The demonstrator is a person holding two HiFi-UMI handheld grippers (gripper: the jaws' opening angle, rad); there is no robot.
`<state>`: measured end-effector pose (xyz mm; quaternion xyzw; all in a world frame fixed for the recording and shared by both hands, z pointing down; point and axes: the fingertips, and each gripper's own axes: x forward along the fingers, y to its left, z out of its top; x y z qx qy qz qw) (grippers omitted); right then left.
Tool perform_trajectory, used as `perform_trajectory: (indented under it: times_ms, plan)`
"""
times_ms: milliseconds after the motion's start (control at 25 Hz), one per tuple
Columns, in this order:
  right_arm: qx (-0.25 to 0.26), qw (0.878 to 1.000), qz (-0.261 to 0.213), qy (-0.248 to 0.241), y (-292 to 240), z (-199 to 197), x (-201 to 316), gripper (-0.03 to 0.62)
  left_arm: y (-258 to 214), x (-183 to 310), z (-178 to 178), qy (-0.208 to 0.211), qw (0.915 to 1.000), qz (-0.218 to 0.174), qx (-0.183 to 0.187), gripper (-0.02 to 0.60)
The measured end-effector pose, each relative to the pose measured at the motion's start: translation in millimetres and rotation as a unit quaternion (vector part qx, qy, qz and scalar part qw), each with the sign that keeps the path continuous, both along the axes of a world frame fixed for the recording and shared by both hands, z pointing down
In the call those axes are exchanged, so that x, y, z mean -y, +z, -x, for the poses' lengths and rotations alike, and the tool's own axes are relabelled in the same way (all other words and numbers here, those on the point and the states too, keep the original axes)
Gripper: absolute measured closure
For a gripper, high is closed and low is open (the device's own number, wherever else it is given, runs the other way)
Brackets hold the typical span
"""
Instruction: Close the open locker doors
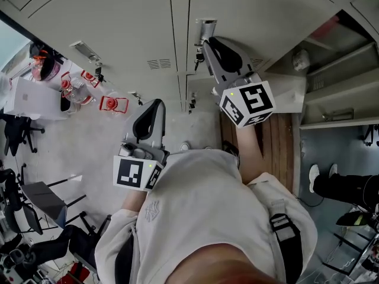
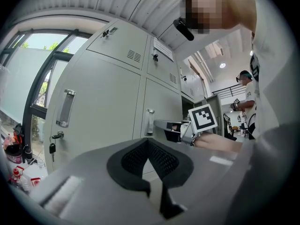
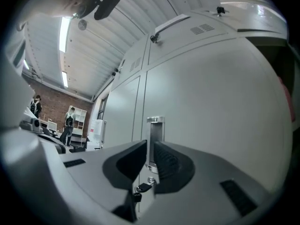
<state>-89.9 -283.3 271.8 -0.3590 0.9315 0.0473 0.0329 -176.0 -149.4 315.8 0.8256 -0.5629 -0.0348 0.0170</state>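
Note:
Grey lockers fill the wall ahead. My right gripper (image 1: 204, 42) (image 3: 149, 144) is at the metal handle (image 1: 205, 28) (image 3: 155, 125) of a grey locker door (image 1: 249, 10). Its jaws are closed on the handle's left flange. A key (image 3: 140, 189) hangs in the lock under the handle. That door looks flush with its neighbours, or nearly so. Further right, a locker (image 1: 331, 76) stands open with its shelves showing. My left gripper (image 1: 155, 102) (image 2: 148, 143) is shut and empty, held lower and away from the doors. The left gripper view also shows the right gripper's marker cube (image 2: 204, 117).
Keys (image 1: 99, 73) hang from the left lockers' locks. Clear bottles with red caps (image 1: 112, 103) stand at the left. Chairs (image 1: 35, 200) sit at the lower left. A wooden floor strip (image 1: 278, 141) lies below the open locker. Another person's legs (image 1: 343, 185) show at the right.

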Motion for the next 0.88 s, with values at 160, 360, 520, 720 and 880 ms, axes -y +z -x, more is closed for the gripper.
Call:
perform_trajectory:
  times_ms: [160,360,520,720,880]
  plan:
    - [0.042,0.999,-0.022,-0.015,-15.4,-39.8,-34.5,0.569,-3.0,5.7,-26.8,0.03,0.9995,-0.004,-0.004,0.58]
    - [0.059,0.997,-0.047,0.005,-21.2,-130.5,-84.0,0.569,-3.8,14.0,-81.6,0.095,0.9954,-0.007,-0.011,0.58]
    - [0.068,0.992,-0.069,0.078,-28.5,-218.3,-122.5,0.569,-3.5,15.3,-141.4,0.161,0.9868,-0.007,-0.014,0.58]
    - [0.068,0.98,-0.073,0.174,-24.4,-311.1,-157.3,0.571,-5.1,8.8,-214.1,0.235,0.9718,-0.013,-0.016,0.58]
    - [0.059,0.969,-0.075,0.228,-20.8,-369.8,-174.3,0.571,-6.6,0.6,-263.0,0.276,0.9607,-0.019,-0.019,0.58]
